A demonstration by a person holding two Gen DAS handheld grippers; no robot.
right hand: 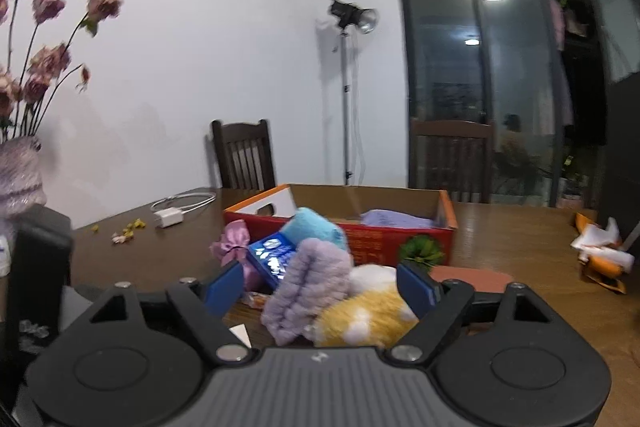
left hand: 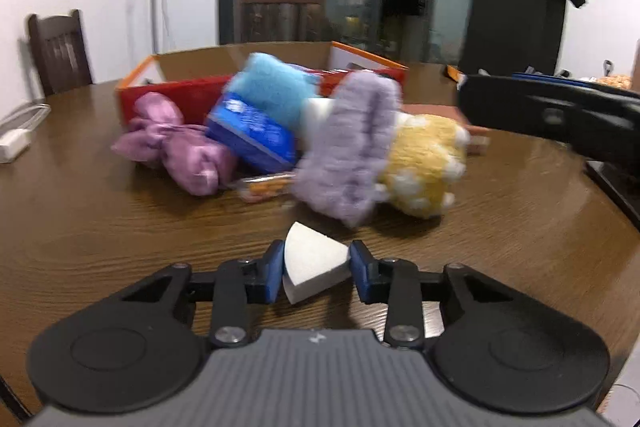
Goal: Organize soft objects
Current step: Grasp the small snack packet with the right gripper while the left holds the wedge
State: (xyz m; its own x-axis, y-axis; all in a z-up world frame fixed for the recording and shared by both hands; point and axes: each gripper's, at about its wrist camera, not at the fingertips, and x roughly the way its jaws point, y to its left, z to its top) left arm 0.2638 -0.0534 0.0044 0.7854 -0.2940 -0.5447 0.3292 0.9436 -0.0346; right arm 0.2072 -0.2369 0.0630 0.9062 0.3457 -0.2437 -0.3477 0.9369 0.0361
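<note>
My left gripper (left hand: 316,273) is shut on a white wedge sponge (left hand: 314,267) just above the wooden table. Ahead lies a pile: a pink cloth bundle (left hand: 176,147), a blue packet (left hand: 252,135), a turquoise plush (left hand: 272,87), a lilac fluffy cloth (left hand: 352,143) and a yellow-and-white plush (left hand: 428,163). Behind them stands a red-and-orange cardboard box (left hand: 168,91). My right gripper (right hand: 320,287) is open, above the lilac cloth (right hand: 312,287) and yellow plush (right hand: 368,319). A lilac item (right hand: 396,219) lies in the box (right hand: 400,239).
A white charger with cable (right hand: 172,215) and small scraps (right hand: 128,231) lie at the table's far left. Torn orange-white wrapping (right hand: 600,255) lies at the right. A vase of dried roses (right hand: 24,163) stands at the left. Chairs (right hand: 244,155) stand behind the table.
</note>
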